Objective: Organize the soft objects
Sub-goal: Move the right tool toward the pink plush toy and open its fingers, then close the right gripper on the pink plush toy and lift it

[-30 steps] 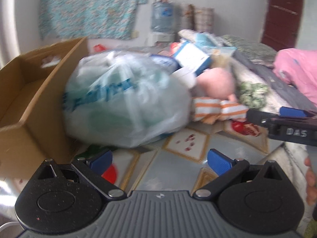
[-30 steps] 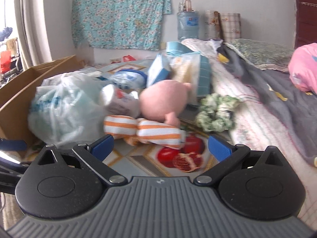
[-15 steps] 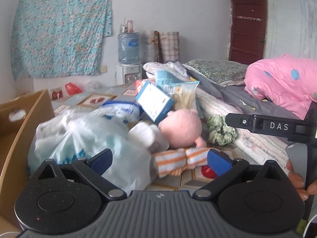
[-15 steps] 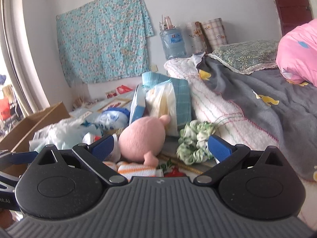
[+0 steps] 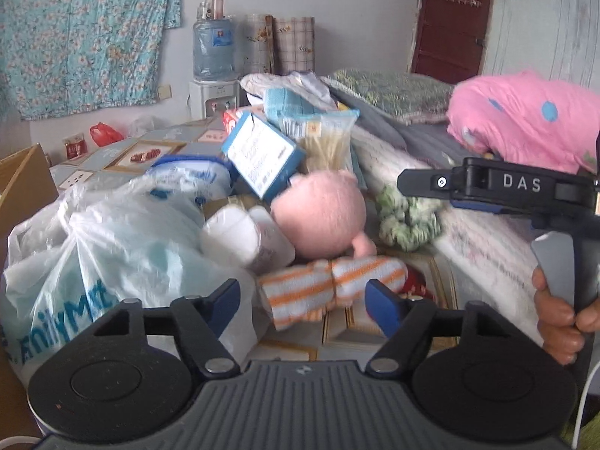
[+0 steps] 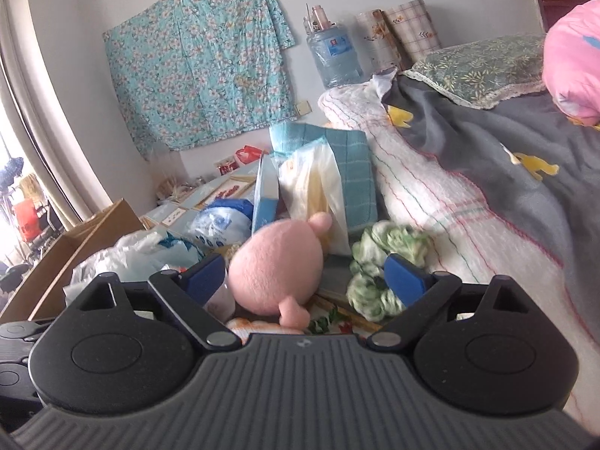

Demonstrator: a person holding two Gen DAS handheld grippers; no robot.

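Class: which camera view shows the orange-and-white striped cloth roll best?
The left wrist view: the striped cloth roll lies nearly whole between the open jaws. The right wrist view shows only a sliver behind the gripper body.

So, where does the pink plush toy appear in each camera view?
Left wrist: pink plush toy, centre, above the striped cloth.
Right wrist: pink plush toy, lower centre, between the open fingers.
Shared landmark: green scrunchie, just right of it.
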